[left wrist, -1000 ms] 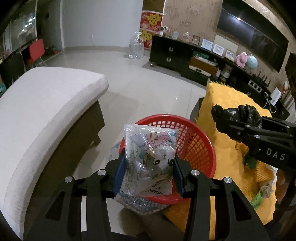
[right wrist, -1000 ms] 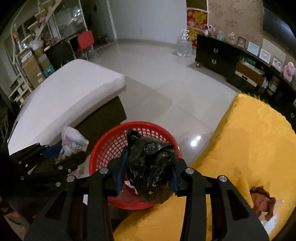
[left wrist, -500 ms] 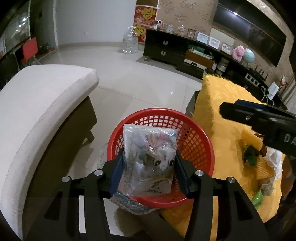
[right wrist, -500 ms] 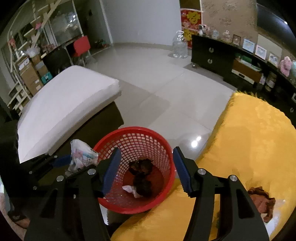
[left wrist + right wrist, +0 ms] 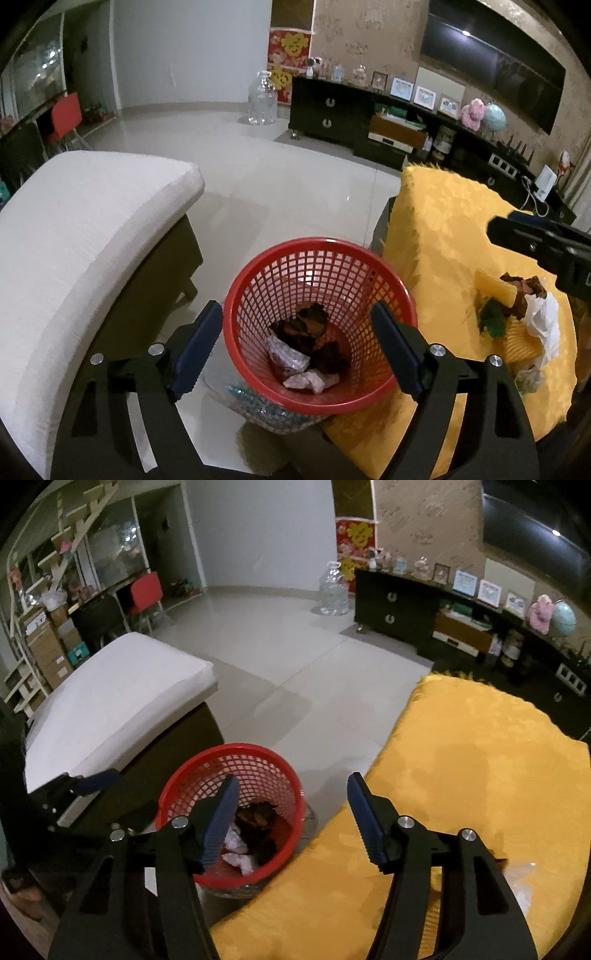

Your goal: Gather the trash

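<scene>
- Red mesh-patterned basket (image 5: 391, 291), holding black, brown and white trash (image 5: 306, 350).
- Bright yellow cloth (image 5: 480, 760) with a faint leafy pattern.
- White cushion (image 5: 74, 236).
- Pale grey tiled floor (image 5: 295, 664).
- Black grippers with blue pads (image 5: 364, 818).

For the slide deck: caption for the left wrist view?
Left gripper, jaws opening and empty, over red basket holding dropped trash.

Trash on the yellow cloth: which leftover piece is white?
The crumpled white tissue at the pile's right edge; the scraps beside it are brown and green.

Glossy pale tile floor (image 5: 295, 173), white bench (image 5: 85, 236), dark cabinet (image 5: 399, 605).
</scene>
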A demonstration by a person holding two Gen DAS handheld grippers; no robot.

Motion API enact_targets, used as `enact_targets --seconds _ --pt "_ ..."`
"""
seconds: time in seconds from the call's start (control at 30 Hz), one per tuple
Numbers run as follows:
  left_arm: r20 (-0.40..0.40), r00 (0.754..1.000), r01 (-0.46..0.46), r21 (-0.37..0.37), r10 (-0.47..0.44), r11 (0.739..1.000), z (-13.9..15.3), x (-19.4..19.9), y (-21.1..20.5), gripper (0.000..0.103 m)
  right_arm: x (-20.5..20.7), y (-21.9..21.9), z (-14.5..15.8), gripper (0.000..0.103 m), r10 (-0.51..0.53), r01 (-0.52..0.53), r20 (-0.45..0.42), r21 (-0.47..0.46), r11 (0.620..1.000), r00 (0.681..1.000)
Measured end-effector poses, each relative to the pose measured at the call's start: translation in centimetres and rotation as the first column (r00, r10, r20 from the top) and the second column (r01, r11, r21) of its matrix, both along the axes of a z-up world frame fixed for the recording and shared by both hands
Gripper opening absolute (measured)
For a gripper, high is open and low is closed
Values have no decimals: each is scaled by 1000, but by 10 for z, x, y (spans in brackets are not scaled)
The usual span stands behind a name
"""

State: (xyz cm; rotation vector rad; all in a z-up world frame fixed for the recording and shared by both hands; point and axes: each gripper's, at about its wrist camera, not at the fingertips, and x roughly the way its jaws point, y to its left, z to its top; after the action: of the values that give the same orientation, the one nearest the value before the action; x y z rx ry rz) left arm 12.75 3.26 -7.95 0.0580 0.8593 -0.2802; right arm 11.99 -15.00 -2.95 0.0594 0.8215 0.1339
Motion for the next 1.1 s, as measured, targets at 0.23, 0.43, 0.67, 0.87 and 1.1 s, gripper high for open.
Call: enact_targets --seconds 0.23,0.43,0.67,0.87,1.1 --pt "37 999 0 1 0 1000 17 -9 -1 80 -25 -21 12 66 -56 58 55 -36 998 997" --pt "79 996 28 6 -28 1000 34 -21 -10 81 -54 -49 24 75 -134 142 119 -56 988 984" --pt "84 992 95 16 -96 995 37 -34 -36 83 -90 -98 25 78 -262 276 141 -87 957 955" --pt "69 982 176 33 -177 984 30 -46 -70 83 -126 -141 13 78 -373 386 122 -102 917 920" --pt "33 962 268 60 -271 961 16 -56 -116 83 -163 -174 -1 78 -467 476 105 -89 875 878"
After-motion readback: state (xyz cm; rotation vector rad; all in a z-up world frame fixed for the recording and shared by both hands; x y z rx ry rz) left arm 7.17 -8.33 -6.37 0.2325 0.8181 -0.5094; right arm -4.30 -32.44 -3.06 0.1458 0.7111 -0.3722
